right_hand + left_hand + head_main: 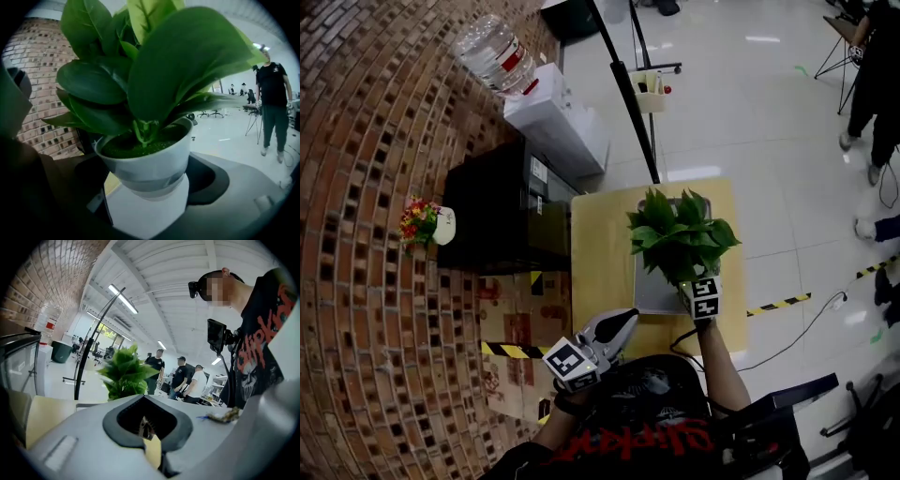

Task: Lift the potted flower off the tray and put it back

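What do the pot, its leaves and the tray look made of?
Pot: white with a grey band, smooth and softly shiny; plastic or glazed ceramic. Leaves: glossy, even green; real or artificial, cannot tell. Tray: flat, dull grey; perhaps metal or plastic.

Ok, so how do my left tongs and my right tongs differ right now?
The right tongs are closed on the white pot of the green plant; the left tongs are shut on nothing. The right tongs reach out over the grey tray on the yellow table; the left tongs hang back at the table's near edge, close to your body. Both carry a marker cube.
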Motion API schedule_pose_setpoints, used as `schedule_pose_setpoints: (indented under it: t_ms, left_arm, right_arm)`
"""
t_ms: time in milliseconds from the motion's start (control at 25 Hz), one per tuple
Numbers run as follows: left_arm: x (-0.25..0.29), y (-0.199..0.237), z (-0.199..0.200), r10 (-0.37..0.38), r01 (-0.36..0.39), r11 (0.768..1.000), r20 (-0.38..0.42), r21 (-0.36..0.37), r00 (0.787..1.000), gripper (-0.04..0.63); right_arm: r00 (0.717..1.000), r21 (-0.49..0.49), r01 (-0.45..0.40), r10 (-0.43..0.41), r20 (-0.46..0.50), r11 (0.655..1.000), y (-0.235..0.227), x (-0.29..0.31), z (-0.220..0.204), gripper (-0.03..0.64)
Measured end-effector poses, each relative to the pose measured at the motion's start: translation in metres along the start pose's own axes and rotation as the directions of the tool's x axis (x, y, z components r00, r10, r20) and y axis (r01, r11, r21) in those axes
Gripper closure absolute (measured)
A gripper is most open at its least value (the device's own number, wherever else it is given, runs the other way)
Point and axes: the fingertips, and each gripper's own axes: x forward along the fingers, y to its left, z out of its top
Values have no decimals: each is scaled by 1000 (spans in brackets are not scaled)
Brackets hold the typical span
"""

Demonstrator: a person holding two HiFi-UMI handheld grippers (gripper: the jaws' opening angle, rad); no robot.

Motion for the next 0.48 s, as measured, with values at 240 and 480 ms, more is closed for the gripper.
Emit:
schedule_pose_setpoints:
  t_ms: [240, 480]
  left_arm:
    - [-12, 15, 12, -44, 41, 997, 53, 61, 998, 600]
    - [-28, 17, 15, -81, 76, 994, 60, 79, 995, 601]
  right_arm:
    - [984, -55, 49, -38, 173, 997, 15, -56, 110, 114]
    - [976, -74, 35, -18, 215, 997, 55, -97, 150, 114]
